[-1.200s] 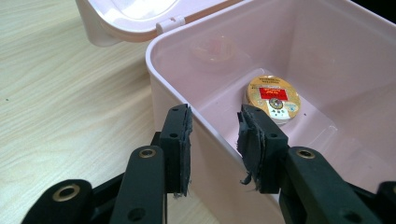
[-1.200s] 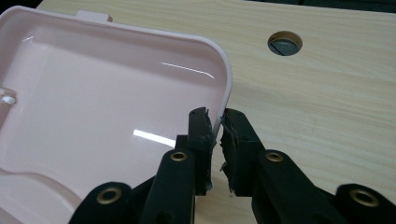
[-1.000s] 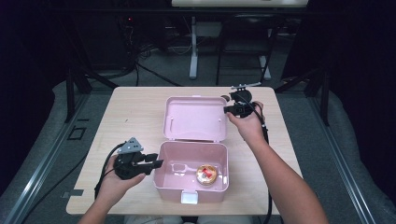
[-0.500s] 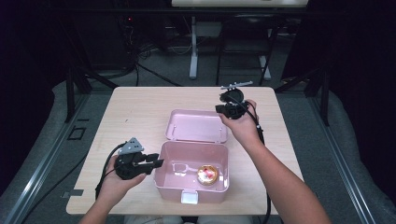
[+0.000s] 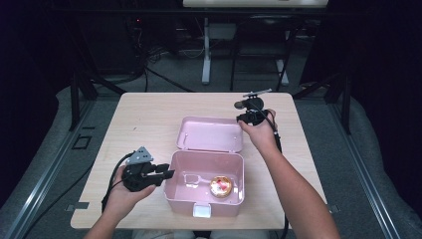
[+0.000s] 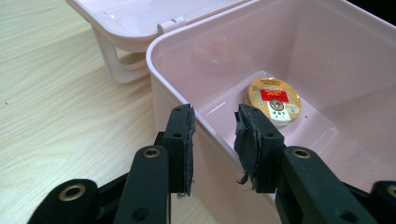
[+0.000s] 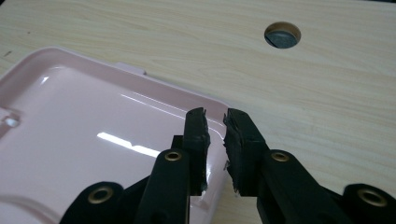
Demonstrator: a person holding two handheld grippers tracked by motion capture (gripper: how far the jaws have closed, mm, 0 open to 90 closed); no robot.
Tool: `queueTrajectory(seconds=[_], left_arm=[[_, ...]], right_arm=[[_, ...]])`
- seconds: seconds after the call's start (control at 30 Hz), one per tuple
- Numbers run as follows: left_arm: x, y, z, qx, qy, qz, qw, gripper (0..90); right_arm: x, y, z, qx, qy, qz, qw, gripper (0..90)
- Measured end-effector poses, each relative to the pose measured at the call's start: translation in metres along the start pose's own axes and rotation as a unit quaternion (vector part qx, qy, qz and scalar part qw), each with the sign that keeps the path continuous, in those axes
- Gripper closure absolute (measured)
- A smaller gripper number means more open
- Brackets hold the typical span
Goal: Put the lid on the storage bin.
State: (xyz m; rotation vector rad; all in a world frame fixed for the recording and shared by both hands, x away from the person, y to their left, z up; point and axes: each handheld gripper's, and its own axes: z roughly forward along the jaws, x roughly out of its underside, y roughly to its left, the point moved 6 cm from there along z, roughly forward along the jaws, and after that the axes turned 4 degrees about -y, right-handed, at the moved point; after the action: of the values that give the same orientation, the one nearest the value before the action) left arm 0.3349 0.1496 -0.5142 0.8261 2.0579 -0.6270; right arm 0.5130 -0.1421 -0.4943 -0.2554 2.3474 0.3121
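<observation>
My left gripper (image 6: 214, 140) sits at the near-left wall of the pink box (image 5: 181, 191), its jaws parted on either side of that wall's rim, one pad outside and one inside, with a gap still visible beside each pad, so they straddle the wall rather than pinch it. Beyond those jaws, toward one o'clock in the left gripper view, a round gold tin with a red label (image 6: 273, 100) lies flat on the box floor; in the high view it (image 5: 221, 185) rests in the right half of the box. My right gripper (image 7: 215, 133) hovers at the right far corner of the lid (image 7: 84, 135), jaws slightly apart with a narrow gap, holding nothing. The lid lies laid back on the wooden table (image 5: 144, 117), at twelve o'clock from the box. A round hole (image 7: 282, 35) in the tabletop shows at one o'clock beyond my right jaws.
</observation>
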Motion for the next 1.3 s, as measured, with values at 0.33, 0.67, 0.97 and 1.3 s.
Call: queueTrajectory(seconds=[0.33,0.67,0.97,1.3], left_arm=[[0.000,0.000,0.000,0.001,0.000,-0.001,1.0000,66.4],[0.000,0.000,0.000,0.001,-0.003,-0.003,1.0000,66.4],[0.000,0.000,0.000,0.002,-0.003,-0.003,1.0000,66.4],[0.000,0.001,0.000,0.002,-0.001,0.000,1.0000,66.4]], right_arm=[[0.006,-0.009,0.019,0.007,0.023,0.022,0.9995,72.2],[0.011,-0.014,0.035,0.013,0.040,0.044,0.9981,74.1],[0.014,-0.013,0.041,0.028,0.056,0.048,0.9969,81.4],[0.008,-0.012,0.031,0.025,0.045,0.054,0.9972,83.9]])
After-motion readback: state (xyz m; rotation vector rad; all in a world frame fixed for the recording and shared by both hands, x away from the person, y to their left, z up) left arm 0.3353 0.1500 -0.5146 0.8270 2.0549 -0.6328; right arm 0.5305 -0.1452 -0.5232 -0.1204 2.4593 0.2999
